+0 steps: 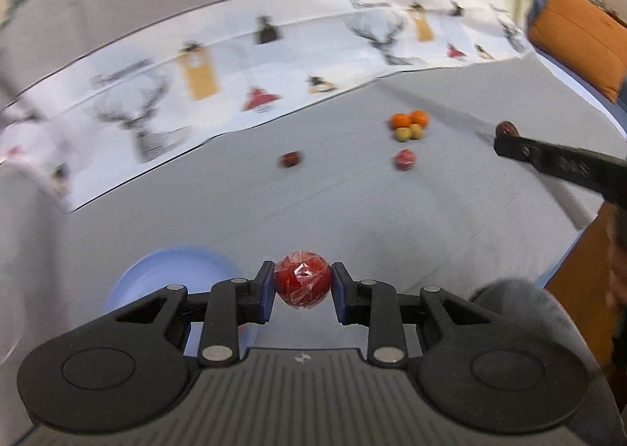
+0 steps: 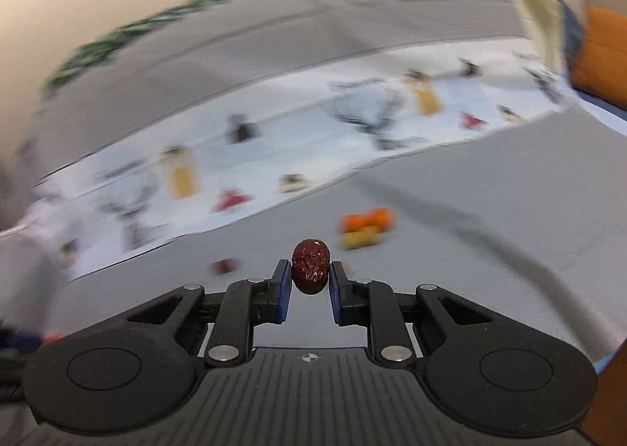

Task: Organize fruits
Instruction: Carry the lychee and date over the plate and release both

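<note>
the left gripper [image 1: 302,285] is clamped on a red wrapped ball [image 1: 302,283] above the grey counter [image 1: 352,218]. a pale blue bowl [image 1: 172,269] sits just behind its left finger. toward the counter's far right edge, two oranges [image 1: 409,118] touch two yellow fruits [image 1: 408,132]; a red fruit [image 1: 405,159] and a dark one [image 1: 290,160] lie nearer. the right gripper [image 1: 509,138] carries a dark wrinkled fruit [image 1: 506,129].

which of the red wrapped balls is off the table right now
The red ball clamped in the left tongs. The other red ball lies loose on the grey cloth, below the orange and yellow fruit.
</note>
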`<state>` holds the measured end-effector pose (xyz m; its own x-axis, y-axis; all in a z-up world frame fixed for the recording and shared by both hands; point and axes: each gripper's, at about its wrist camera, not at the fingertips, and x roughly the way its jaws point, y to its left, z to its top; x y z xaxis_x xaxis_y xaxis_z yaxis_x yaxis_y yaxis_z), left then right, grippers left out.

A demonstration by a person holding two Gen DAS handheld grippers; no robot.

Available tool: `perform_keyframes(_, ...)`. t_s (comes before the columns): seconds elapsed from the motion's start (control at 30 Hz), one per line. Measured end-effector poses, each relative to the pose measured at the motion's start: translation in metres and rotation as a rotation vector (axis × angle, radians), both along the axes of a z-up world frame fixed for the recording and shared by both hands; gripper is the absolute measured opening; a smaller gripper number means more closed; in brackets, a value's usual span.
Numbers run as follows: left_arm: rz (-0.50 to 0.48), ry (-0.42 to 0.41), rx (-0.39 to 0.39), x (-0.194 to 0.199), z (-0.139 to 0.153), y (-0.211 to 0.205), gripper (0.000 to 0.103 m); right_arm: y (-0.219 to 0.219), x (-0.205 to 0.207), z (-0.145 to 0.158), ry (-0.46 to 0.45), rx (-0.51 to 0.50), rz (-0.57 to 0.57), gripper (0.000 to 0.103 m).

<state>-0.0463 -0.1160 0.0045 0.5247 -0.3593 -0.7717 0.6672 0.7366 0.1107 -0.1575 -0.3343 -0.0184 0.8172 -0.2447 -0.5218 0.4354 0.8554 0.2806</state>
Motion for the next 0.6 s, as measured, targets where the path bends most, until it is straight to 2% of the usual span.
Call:
perform_keyframes(0.17,0.116,-0.008,0.001,-0.036,0.025,0.071,0.033,0.081,-0.026,0.037,-0.046,0.014,0.210,0.021)
perform_keyframes(0.33,0.200,-0.006,-0.020,-0.072,0.036,0.131,0.033,0.155,-0.052,0.058,-0.048,-0.019,0.388,0.021)
perform_keyframes(0.43,0.241,-0.006,-0.051,-0.090,0.039,0.157,0.033,0.193,-0.067,0.064,-0.039,-0.093,0.467,0.021)
perform_keyframes(0.6,0.268,-0.053,-0.128,-0.112,0.054,0.184,0.033,0.225,-0.080,0.080,-0.058,-0.176,0.514,0.021)
